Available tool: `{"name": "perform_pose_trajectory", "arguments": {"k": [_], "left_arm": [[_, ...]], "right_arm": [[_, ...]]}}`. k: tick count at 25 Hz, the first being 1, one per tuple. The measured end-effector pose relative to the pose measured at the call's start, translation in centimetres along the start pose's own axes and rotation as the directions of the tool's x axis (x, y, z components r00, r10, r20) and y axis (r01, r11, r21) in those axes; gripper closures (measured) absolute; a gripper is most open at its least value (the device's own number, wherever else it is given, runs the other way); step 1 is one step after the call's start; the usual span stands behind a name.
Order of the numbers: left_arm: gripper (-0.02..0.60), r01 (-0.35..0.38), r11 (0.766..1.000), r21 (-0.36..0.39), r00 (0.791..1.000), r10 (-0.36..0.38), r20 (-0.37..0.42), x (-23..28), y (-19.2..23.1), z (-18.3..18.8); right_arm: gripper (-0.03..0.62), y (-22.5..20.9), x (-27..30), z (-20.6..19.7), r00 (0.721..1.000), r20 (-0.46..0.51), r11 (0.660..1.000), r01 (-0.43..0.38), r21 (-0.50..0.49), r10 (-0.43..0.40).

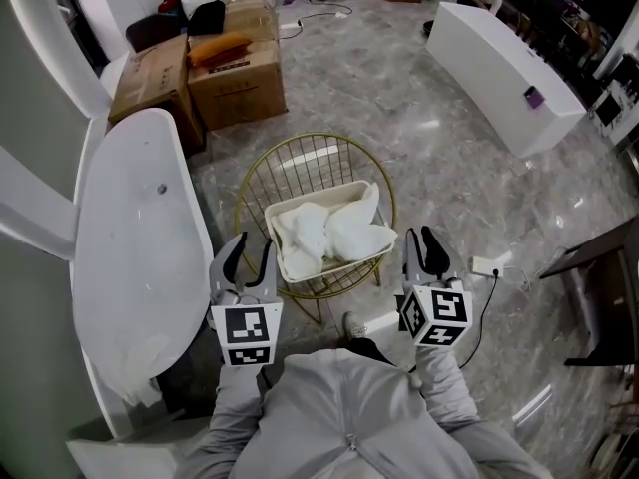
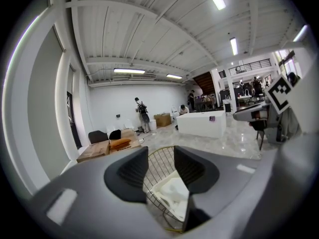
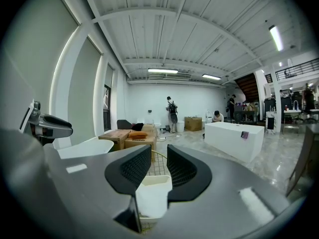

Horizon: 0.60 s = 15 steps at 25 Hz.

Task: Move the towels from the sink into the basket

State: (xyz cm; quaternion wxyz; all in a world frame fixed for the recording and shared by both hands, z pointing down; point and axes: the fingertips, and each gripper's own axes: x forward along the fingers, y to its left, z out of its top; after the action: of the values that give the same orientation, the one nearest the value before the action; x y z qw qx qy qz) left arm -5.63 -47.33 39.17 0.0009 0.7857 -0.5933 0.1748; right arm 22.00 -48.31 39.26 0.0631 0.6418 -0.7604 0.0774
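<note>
Crumpled white towels (image 1: 329, 233) fill the round gold wire basket (image 1: 300, 163) mid-frame, so left claw (image 1: 248, 252) and right claw (image 1: 424, 242) hang part-open, empty.

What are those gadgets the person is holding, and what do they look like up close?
Each hand carries a grey tool: the left gripper and right gripper each end in two black, curved fingers with ribbed inner faces. Behind them sits a white cube printed with black square markers. The person wears light grey sleeves.
</note>
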Motion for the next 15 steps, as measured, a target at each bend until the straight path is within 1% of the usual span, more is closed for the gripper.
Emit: {"name": "perform_pose_trajectory", "arguments": {"k": [15], "left_arm": [[0.393, -0.04, 0.999, -0.01, 0.999, 0.04, -0.012, -0.5, 1.1, -0.5]], "right_arm": [[0.496, 0.7, 0.6, 0.1, 1.0, -0.003, 1.0, -0.02, -0.009, 0.02]]}}
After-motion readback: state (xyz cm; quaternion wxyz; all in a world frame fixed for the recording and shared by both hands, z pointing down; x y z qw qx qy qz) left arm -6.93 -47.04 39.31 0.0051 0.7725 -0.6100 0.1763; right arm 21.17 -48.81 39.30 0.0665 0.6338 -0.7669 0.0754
